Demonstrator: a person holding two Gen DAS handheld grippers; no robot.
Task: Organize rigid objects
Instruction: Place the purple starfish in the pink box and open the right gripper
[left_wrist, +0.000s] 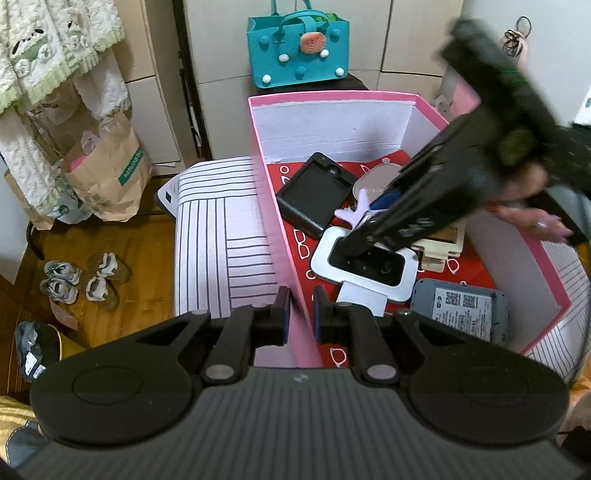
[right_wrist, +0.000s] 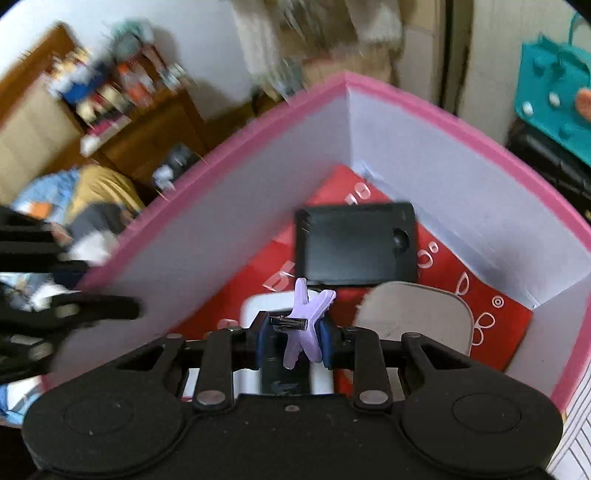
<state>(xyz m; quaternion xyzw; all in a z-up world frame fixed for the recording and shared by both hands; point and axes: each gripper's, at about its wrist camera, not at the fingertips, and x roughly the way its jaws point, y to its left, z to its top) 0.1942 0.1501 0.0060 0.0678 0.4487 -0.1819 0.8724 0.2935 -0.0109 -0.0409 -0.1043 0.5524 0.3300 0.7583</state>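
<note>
Striped bedding (left_wrist: 221, 236) under pink-rimmed cardboard box (left_wrist: 280, 236); left gripper (left_wrist: 301, 314) clamped on its near wall. Right gripper (right_wrist: 293, 341) pinches lilac plastic hair clip (right_wrist: 308, 325), black case (right_wrist: 356, 243) beyond fingertips.

From my left wrist view I see a wooden floor (left_wrist: 140, 240) with small shoes (left_wrist: 85, 280) on it, brown paper bags (left_wrist: 110, 177) against pale cabinet doors (left_wrist: 221, 55), and a fluffy white-and-green blanket (left_wrist: 48, 48) hanging above. A teal felt bag (left_wrist: 299, 51) sits on a dark stand. The right wrist view shows a cluttered wooden dresser (right_wrist: 147, 122), blurred.
</note>
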